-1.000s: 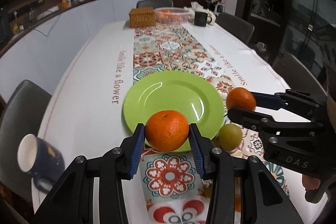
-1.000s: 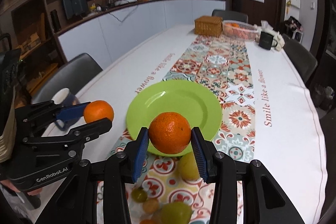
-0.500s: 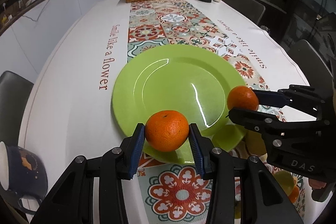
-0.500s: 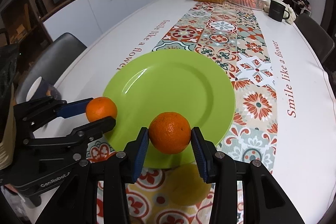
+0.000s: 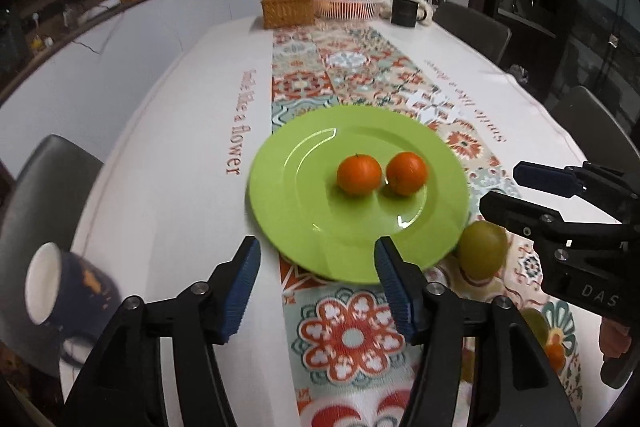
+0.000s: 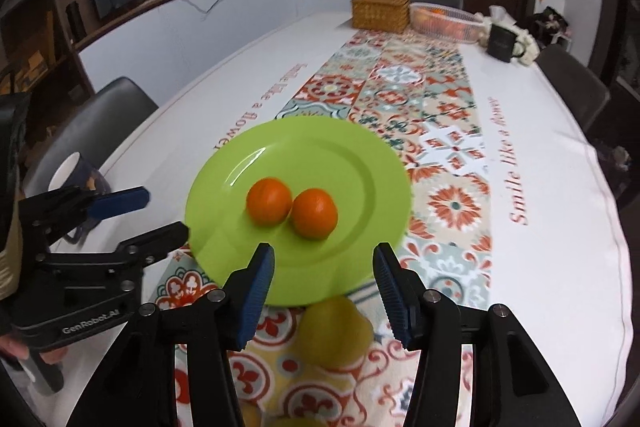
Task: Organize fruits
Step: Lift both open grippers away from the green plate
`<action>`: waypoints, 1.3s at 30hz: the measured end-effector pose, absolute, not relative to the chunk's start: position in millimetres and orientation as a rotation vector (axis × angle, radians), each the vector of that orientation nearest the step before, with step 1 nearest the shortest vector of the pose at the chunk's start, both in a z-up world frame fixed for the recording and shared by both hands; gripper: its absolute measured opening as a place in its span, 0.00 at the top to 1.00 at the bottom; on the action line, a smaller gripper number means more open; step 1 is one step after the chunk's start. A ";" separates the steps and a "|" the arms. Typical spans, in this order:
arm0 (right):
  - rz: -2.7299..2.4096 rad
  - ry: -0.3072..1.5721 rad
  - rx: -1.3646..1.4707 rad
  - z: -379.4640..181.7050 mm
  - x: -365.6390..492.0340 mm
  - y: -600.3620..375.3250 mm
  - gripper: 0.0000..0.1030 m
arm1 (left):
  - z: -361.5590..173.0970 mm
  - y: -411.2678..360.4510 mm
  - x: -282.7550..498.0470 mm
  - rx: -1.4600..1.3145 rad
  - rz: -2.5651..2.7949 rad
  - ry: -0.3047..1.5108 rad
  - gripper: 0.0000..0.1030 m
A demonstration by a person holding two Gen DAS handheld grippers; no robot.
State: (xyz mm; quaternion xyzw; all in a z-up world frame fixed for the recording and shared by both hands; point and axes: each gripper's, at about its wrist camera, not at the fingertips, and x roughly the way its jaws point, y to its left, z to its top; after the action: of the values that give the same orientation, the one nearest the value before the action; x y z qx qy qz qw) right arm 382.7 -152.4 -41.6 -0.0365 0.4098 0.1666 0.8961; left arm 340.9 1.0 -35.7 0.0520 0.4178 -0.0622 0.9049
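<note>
Two oranges are sitting side by side, just about touching, near the middle of the green plate (image 5: 304, 227): the left orange (image 5: 359, 174) and the right orange (image 5: 407, 173). Both sets of tongs are hanging spread wide with nothing in them. The left tongs (image 5: 316, 281) are hovering over the near rim of the plate, and the right tongs (image 6: 323, 285) are doing the same from the other side.

My guess is the next pick is the green-yellow fruit (image 5: 482, 255) lying on the patterned runner (image 5: 352, 339), tucked just beside the plate's near right edge. In the right wrist view it's sitting almost straight ahead and slightly below the gap between the blue pads (image 6: 256, 297), so the right tongs are looking like the nearer ones. For the left tongs it's lying off to the right, past the right finger. It's roundish, so no real long axis to line up with.

More small fruit is showing further back on the surface near the person, but it's too blurry to call.
</note>
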 end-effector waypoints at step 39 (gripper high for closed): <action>0.283 0.739 -0.059 -19.6 193.7 -153.7 0.27 | -9.7 26.0 143.1 0.111 0.014 0.732 0.12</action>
State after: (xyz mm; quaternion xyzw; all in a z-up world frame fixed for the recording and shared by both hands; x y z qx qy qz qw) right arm 193.7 -153.7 -19.6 -0.0289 0.3601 0.1378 0.9222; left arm 143.1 26.0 -9.7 0.0543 0.3575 0.0067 0.9323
